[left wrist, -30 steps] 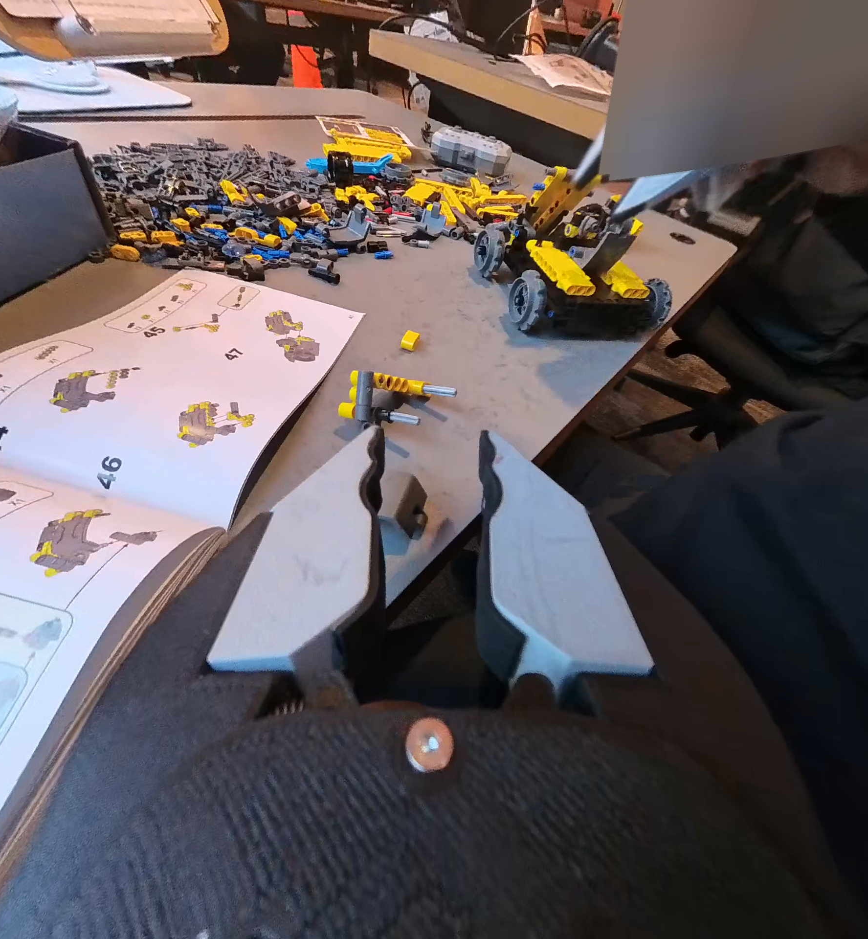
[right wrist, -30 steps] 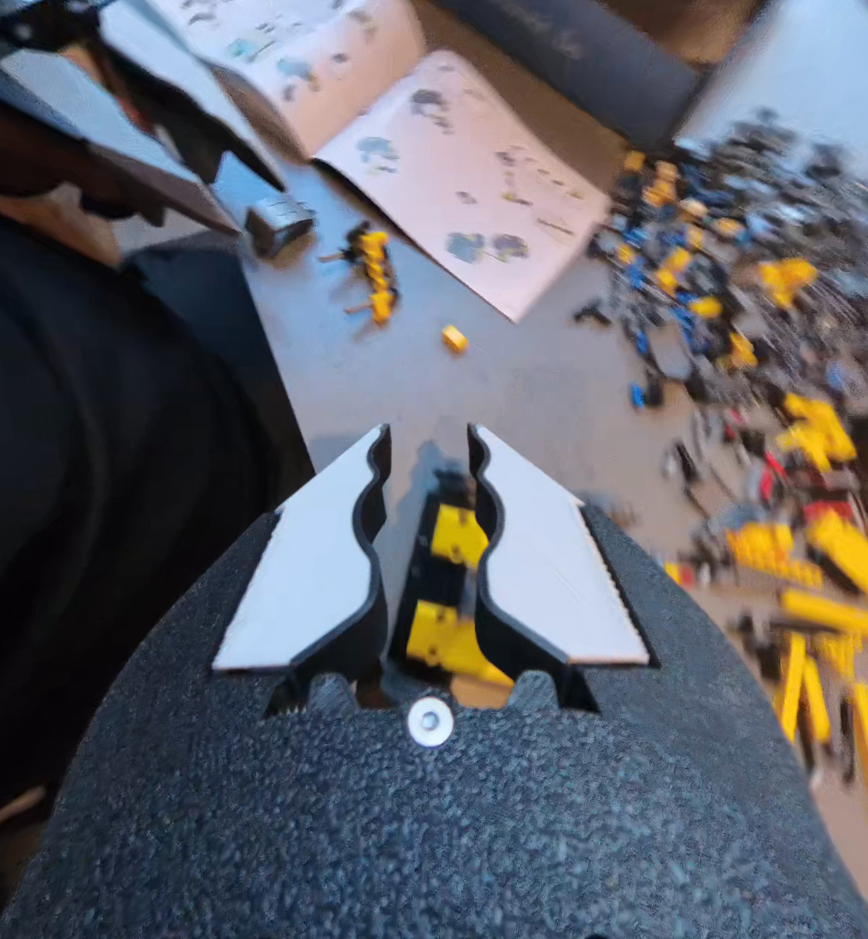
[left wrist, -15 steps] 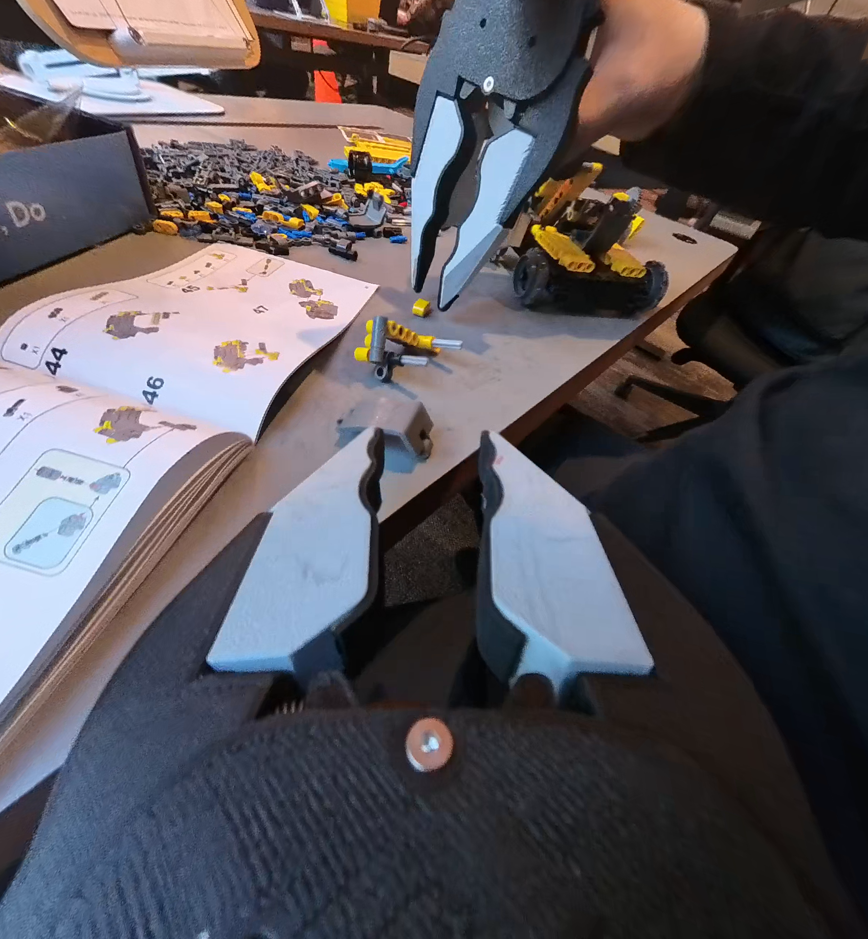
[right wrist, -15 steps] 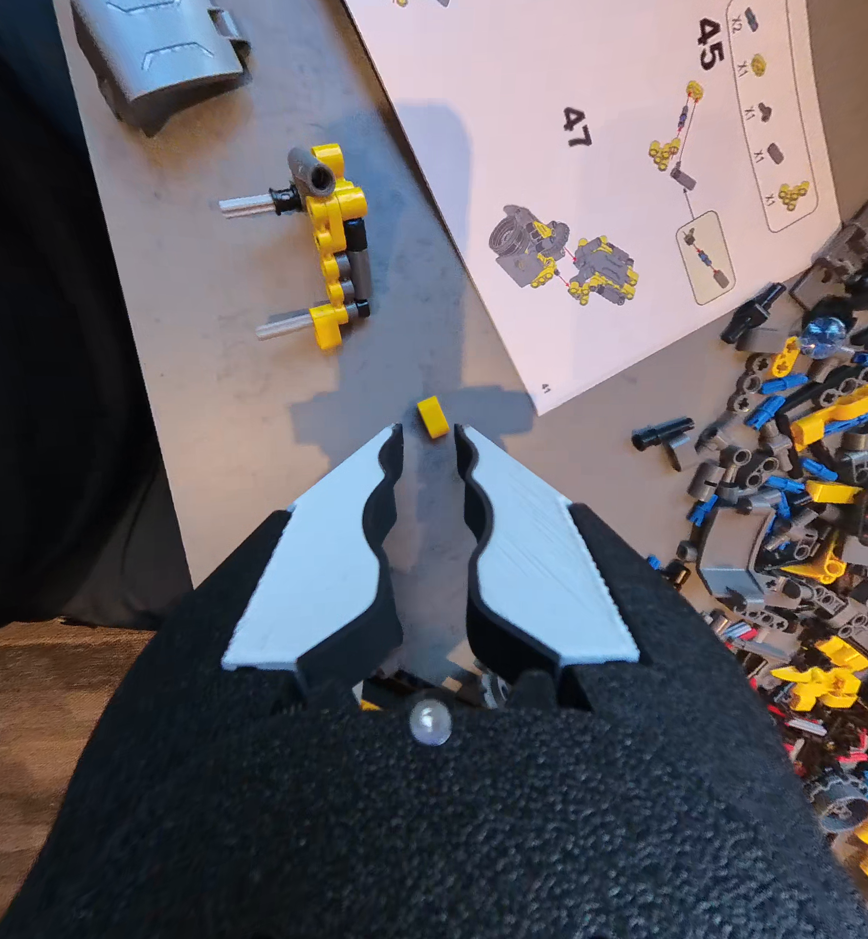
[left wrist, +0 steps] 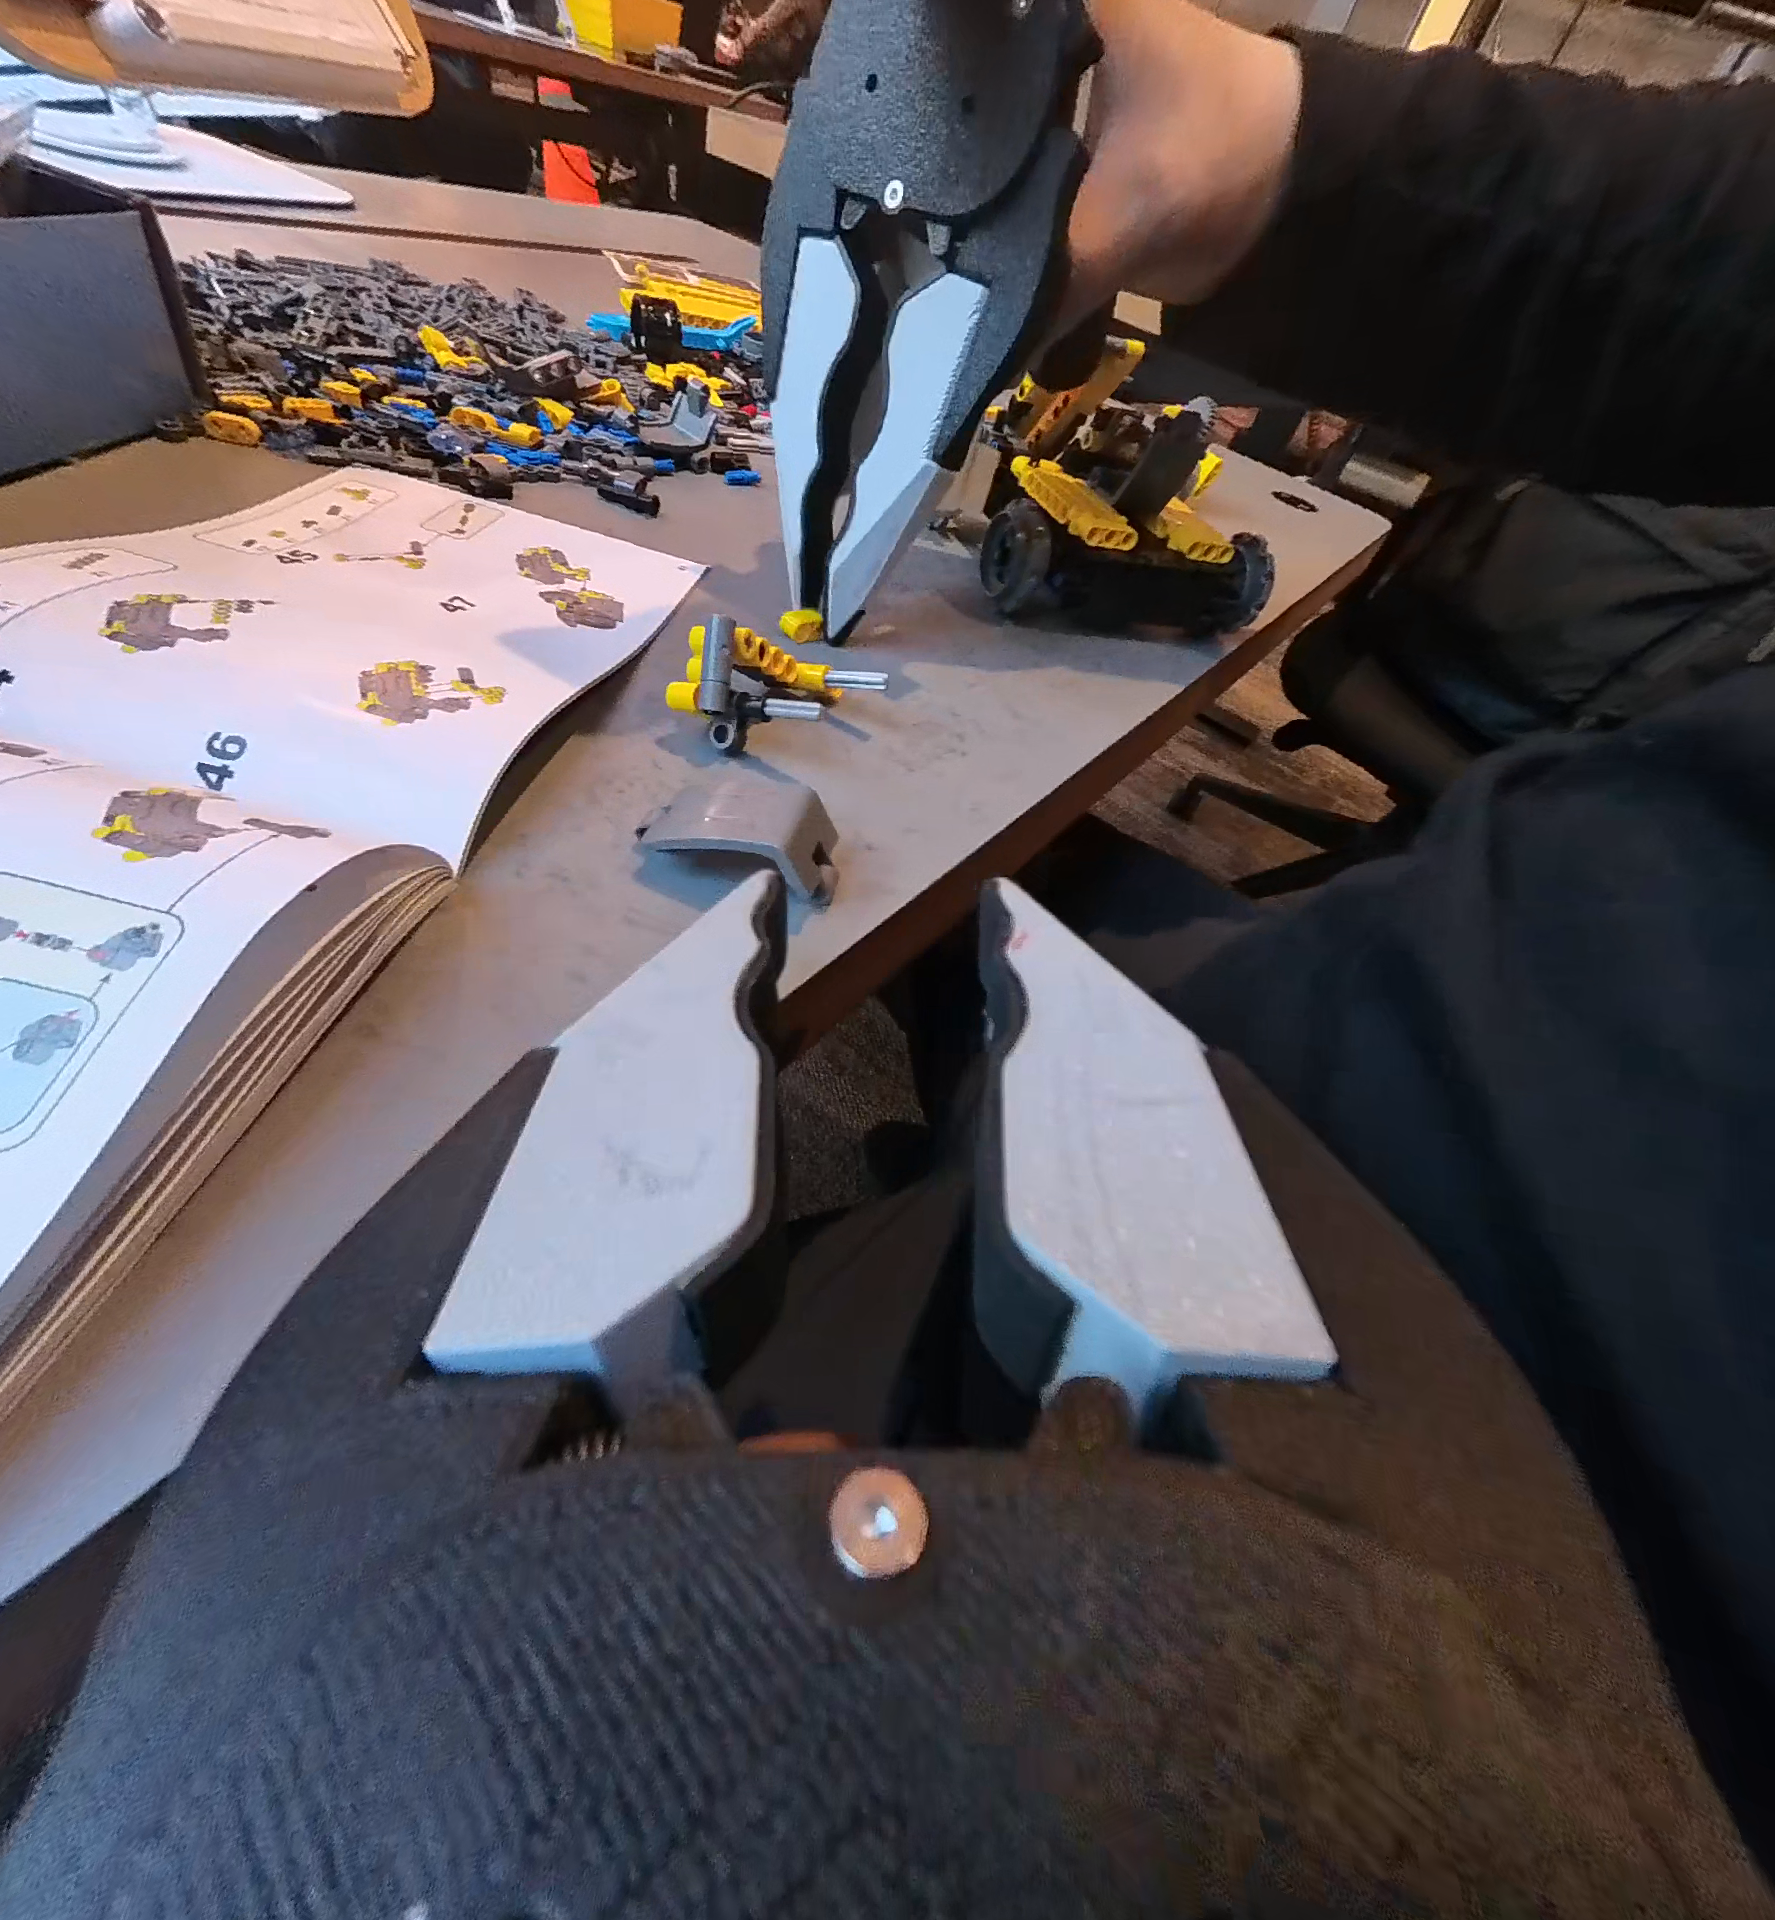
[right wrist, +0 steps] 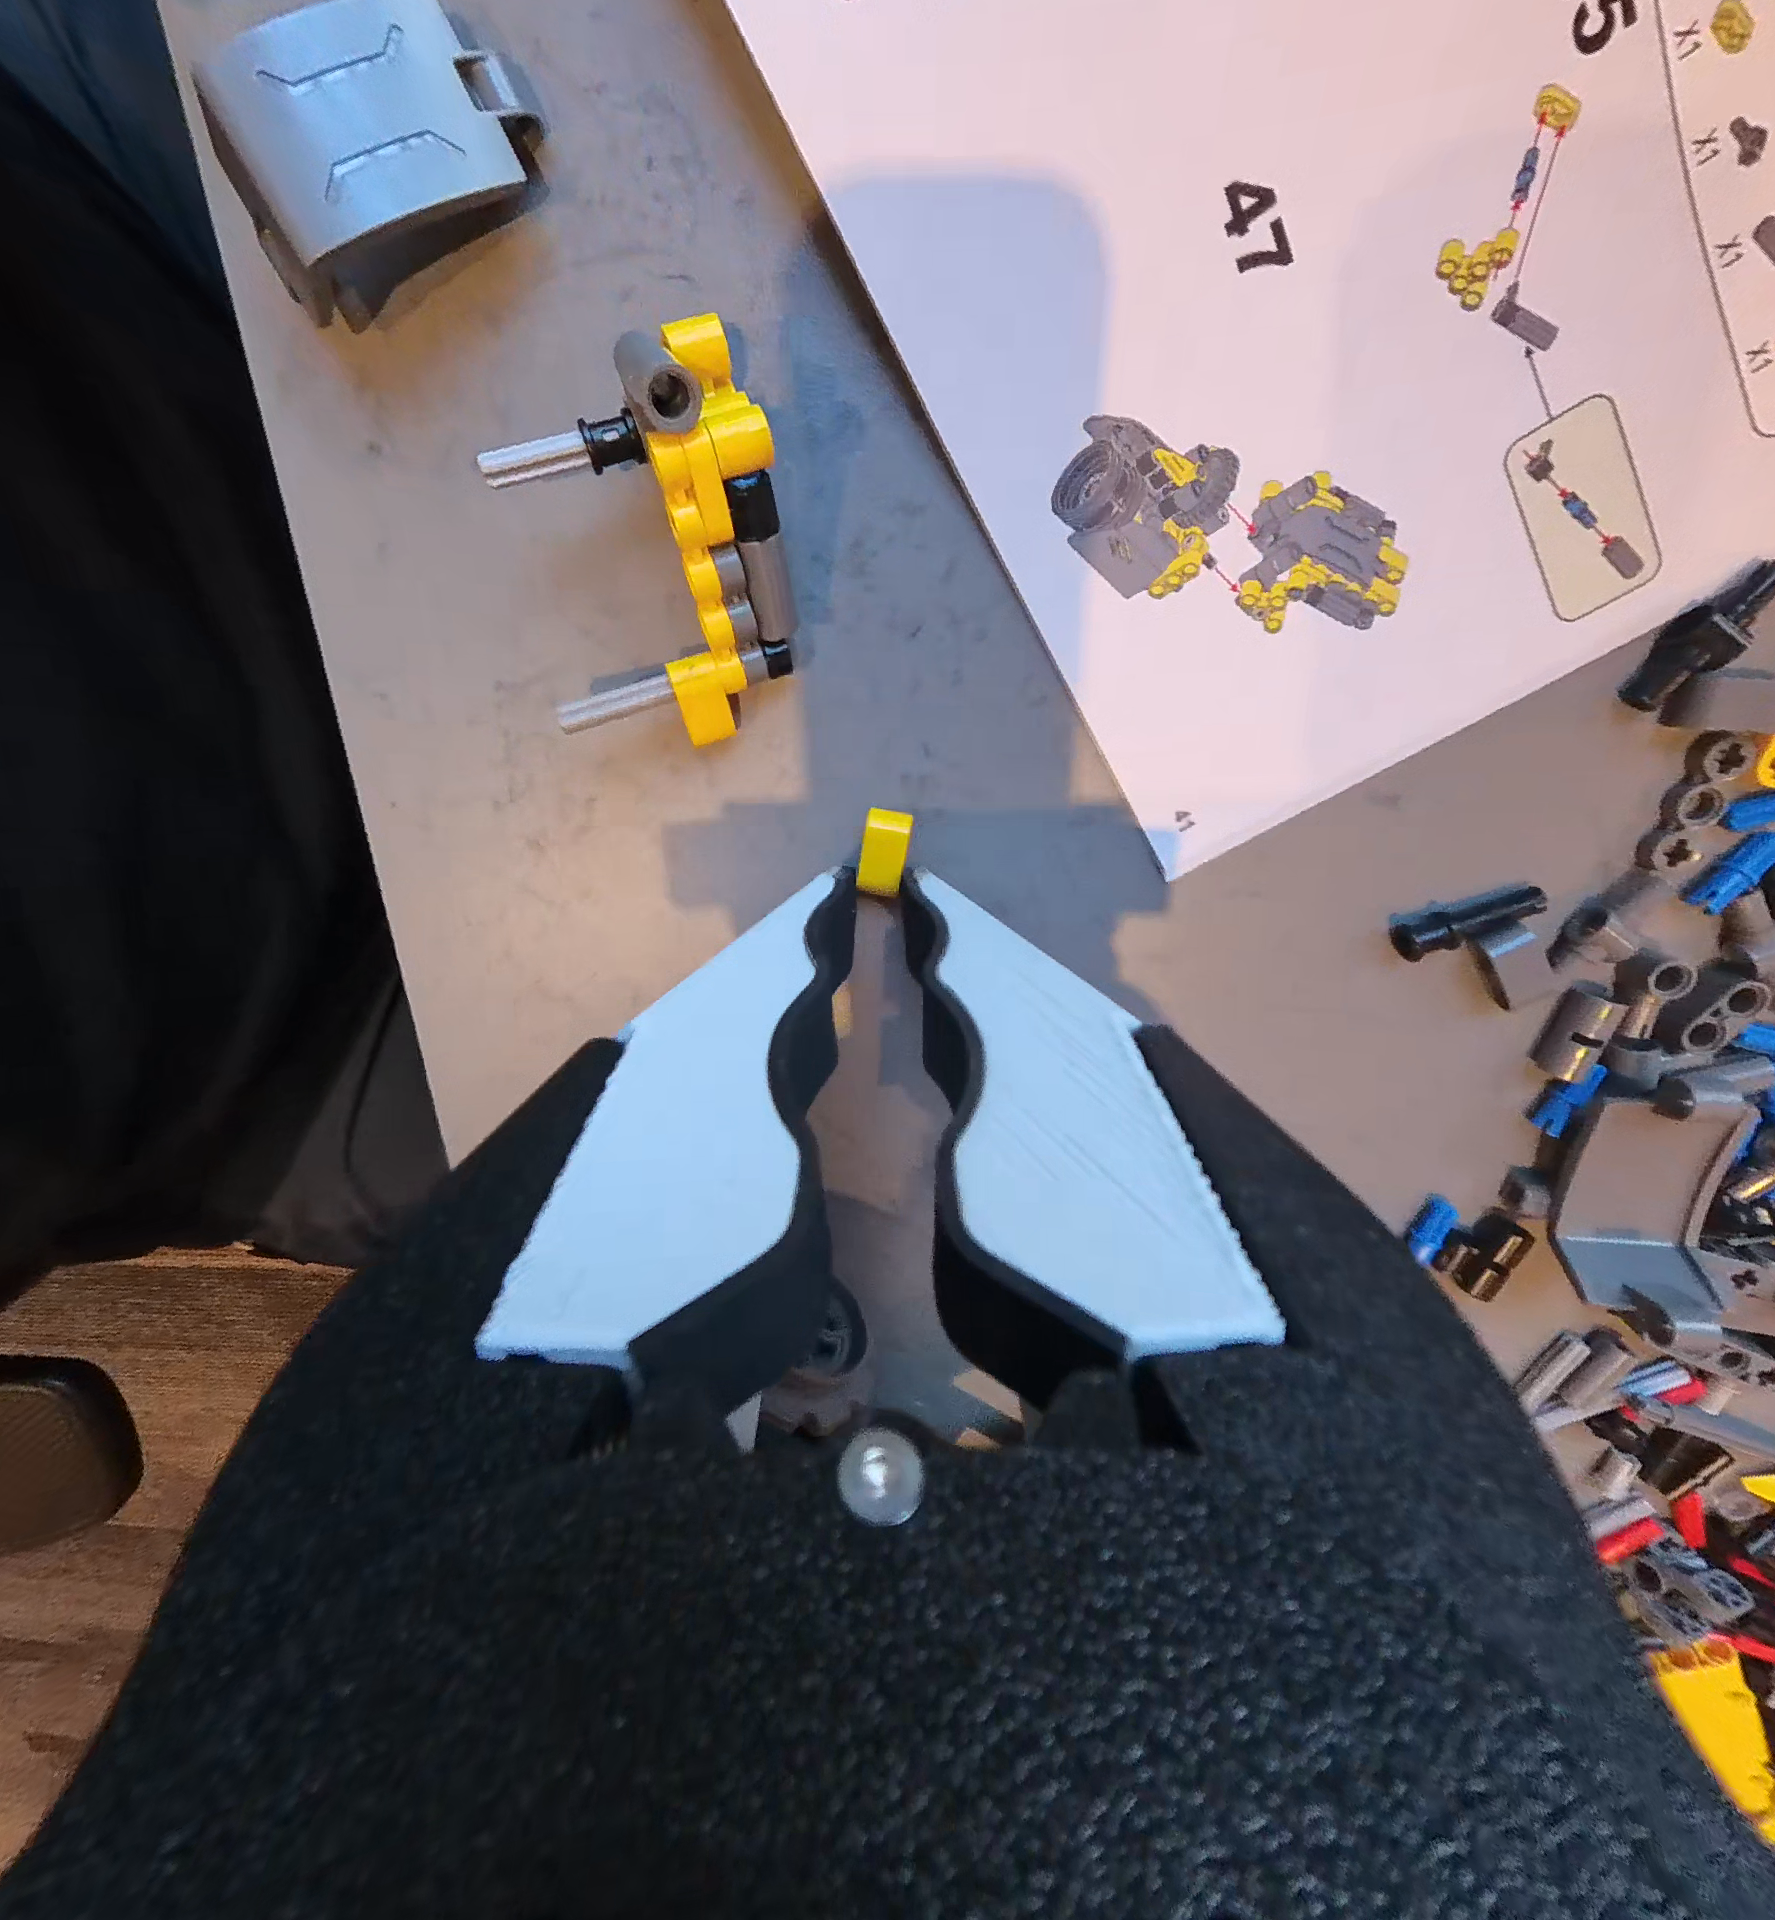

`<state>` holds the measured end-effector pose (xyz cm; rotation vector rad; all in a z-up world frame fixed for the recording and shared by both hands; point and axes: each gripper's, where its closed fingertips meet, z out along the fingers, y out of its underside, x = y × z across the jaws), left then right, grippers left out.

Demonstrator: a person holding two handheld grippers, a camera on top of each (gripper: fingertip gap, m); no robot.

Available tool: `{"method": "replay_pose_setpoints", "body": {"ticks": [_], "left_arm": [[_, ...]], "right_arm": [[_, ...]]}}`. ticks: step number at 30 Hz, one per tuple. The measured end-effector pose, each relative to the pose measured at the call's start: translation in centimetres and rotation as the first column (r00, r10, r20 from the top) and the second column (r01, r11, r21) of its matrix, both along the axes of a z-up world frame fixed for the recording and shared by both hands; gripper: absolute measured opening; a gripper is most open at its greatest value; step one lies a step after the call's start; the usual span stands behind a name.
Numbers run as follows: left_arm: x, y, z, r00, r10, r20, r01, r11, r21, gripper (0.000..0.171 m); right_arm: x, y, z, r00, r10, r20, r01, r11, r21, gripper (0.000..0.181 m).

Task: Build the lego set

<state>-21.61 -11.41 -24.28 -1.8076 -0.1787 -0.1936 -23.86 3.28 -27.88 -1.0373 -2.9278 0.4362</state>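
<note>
My right gripper points down at the grey table, its tips closed on a small yellow piece that rests on the table. In the left wrist view the right gripper stands upright over that yellow piece, held by a hand. A small yellow and grey assembly with two metal pins lies just beyond it. My left gripper is open and empty at the table's near edge, its left fingertip next to a curved grey panel.
An open instruction booklet lies to the left. A pile of loose grey, blue and yellow parts covers the far table. A yellow wheeled model stands near the right edge. A dark box stands at the far left. My hands' fingertips stand some 15 centimetres from each other.
My right gripper left the wheeled model, moved over to the small yellow piece, came down and closed on it. My left gripper drew back a little from the grey panel.
</note>
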Motion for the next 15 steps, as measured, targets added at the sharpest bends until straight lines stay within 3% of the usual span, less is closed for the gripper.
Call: {"method": "replay_pose_setpoints", "body": {"ticks": [15], "left_arm": [[0.1,-0.1,-1.0,0.994,-0.040,0.102,0.042,0.999,-0.018,0.036]], "right_arm": [[0.6,-1.2,0.1,0.998,-0.067,-0.001,0.067,0.996,-0.052,0.008]]}}
